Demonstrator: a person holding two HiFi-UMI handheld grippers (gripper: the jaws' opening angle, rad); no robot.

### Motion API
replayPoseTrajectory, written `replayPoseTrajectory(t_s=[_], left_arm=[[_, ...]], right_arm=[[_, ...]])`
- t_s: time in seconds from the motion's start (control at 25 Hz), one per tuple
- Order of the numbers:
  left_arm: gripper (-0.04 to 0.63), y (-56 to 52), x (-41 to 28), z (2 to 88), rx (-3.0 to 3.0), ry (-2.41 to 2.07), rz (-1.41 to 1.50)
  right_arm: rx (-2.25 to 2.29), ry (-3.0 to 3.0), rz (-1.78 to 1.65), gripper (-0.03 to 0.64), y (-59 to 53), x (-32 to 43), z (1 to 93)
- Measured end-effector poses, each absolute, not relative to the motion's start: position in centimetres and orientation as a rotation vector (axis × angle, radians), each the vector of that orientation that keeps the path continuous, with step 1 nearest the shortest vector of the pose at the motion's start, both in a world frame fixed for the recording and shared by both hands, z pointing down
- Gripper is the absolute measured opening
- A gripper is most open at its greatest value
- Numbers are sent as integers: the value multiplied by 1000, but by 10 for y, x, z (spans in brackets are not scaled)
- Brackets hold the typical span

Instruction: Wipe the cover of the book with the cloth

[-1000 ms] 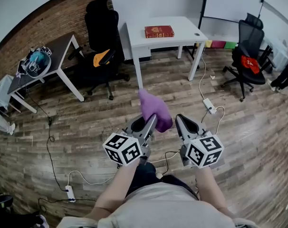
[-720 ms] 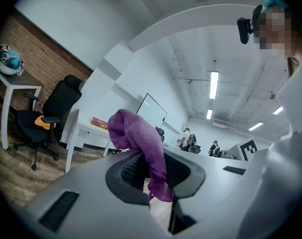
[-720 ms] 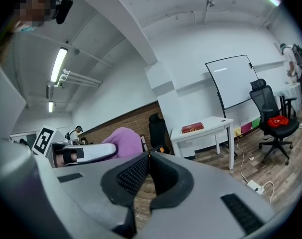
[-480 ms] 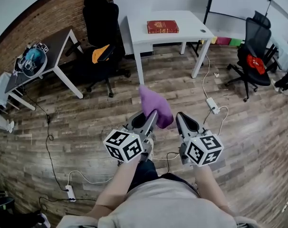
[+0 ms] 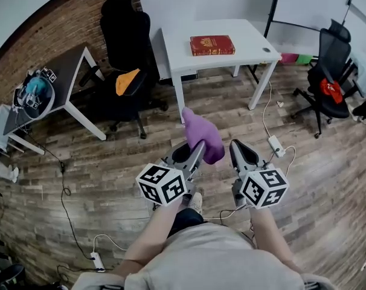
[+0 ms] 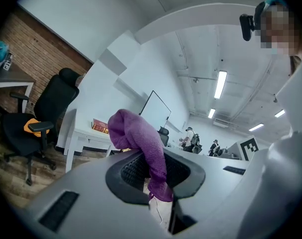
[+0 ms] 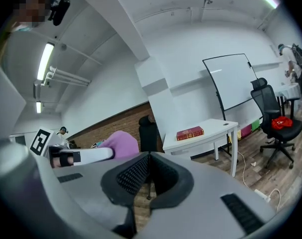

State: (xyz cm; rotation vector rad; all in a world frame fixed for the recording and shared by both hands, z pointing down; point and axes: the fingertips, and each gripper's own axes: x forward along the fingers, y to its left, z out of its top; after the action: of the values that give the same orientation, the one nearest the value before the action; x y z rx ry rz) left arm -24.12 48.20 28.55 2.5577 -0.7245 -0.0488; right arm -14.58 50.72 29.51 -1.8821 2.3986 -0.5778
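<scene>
You are on the approach, by my reading: the cloth (image 5: 202, 135) is in hand, but the book (image 5: 212, 45) lies well apart from you, flat on the white worktop (image 5: 177, 50) across the wooden floor (image 5: 110, 156), its red cover up and not yet touched; your next move calls for closing on that worktop and laying the cloth flat on the cover. Your left gripper (image 5: 195, 150) has its jaws pressed narrow on the purple cloth, which bunches above them and hangs a tail below; your right gripper (image 5: 235, 146) has its jaws drawn together with nothing between them, so it looks free to steady the book.
</scene>
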Motion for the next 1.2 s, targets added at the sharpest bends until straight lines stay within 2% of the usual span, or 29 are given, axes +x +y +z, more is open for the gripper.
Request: replayPoseTrajectory(t_s=[0.36,0.8,1.2], left_arm=[[67,392,-231,287,2577,-677,-18],[67,342,-222,300,2545,-660,3],[67,266,-187,306,2540,-705,-10]], right_arm=[[-1932,2315,-573,23,416,-129,293],[-1981,2252,-606,23,371,-113,302],[-1930,2348,-570,23,288,-86,307]])
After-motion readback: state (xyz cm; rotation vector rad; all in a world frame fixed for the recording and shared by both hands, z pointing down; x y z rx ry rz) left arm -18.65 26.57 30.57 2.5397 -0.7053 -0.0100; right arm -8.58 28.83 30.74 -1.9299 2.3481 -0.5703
